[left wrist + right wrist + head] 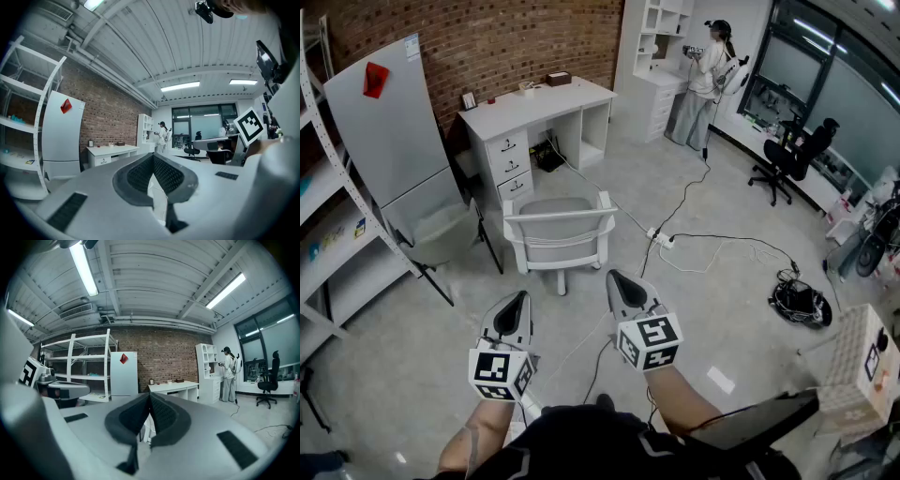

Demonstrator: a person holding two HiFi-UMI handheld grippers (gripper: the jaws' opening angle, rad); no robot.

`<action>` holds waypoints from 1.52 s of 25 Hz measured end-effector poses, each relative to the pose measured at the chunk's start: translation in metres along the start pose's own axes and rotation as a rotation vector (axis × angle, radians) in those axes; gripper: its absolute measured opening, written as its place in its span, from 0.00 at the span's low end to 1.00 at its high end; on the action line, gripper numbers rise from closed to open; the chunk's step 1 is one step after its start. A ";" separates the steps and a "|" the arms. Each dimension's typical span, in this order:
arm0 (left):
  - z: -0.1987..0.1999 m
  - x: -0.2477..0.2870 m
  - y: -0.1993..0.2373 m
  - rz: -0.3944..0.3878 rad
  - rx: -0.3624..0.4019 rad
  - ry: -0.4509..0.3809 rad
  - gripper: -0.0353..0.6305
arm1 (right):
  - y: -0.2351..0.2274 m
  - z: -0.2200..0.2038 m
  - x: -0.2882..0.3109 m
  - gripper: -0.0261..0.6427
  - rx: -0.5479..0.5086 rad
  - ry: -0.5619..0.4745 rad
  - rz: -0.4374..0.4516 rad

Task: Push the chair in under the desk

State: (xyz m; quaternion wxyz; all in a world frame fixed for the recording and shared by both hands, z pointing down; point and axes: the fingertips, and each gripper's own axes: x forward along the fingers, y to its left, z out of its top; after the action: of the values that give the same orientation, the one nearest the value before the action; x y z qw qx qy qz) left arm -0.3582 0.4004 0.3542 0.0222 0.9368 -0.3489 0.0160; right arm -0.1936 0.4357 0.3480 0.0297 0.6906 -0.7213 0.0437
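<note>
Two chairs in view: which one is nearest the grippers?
The white chair, standing just ahead in front of the desk, not yet under it. The black office chair stands far off to the right.

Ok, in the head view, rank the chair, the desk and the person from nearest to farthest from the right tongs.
From the right tongs:
1. Chair, just ahead, slightly left.
2. Desk, beyond the chair, by the brick wall.
3. Person, far right, at the white shelves.
</note>
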 end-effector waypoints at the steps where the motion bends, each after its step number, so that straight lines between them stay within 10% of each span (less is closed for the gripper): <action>1: -0.003 -0.002 0.001 0.000 -0.002 0.006 0.06 | 0.002 -0.002 -0.002 0.05 0.001 0.003 -0.003; 38: -0.015 -0.031 0.063 -0.124 -0.018 -0.004 0.06 | 0.069 -0.011 0.019 0.05 -0.044 0.030 -0.069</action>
State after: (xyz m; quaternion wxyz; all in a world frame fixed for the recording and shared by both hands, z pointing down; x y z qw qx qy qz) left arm -0.4231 0.3735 0.3698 0.0307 0.9564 -0.2903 0.0095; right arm -0.2640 0.4205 0.3596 0.0572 0.7137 -0.6971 0.0374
